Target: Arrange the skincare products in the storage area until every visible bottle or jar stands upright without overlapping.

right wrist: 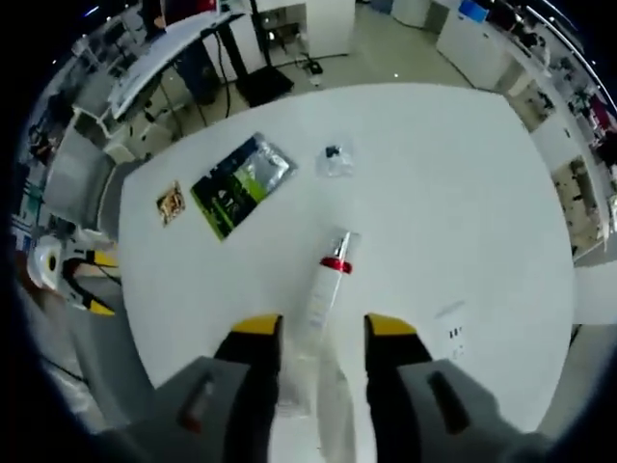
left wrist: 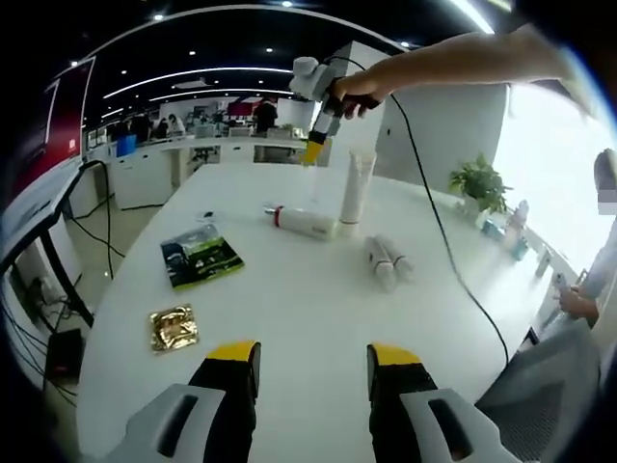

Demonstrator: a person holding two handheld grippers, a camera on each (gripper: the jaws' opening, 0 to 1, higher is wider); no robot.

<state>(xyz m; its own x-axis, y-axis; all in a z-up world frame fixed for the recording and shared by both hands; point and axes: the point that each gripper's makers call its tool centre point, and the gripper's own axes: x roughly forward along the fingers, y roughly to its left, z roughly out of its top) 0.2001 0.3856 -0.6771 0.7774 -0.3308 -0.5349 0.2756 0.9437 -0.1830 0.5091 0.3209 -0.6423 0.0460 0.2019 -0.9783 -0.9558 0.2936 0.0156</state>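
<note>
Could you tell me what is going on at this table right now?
A person is tidying skincare tubes on a white table with two handheld grippers. The right gripper hangs above an upright tube; its open fingers look straight down on that tube. A red-banded bottle and two tubes lie on their sides beside it. The left gripper waits open, low over the table. A green packet and gold sachet lie apart.

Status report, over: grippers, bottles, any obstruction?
Left gripper open, low over table. Right gripper open above standing tube. Red-banded bottle and two tubes lying flat. Nothing blocking.
</note>
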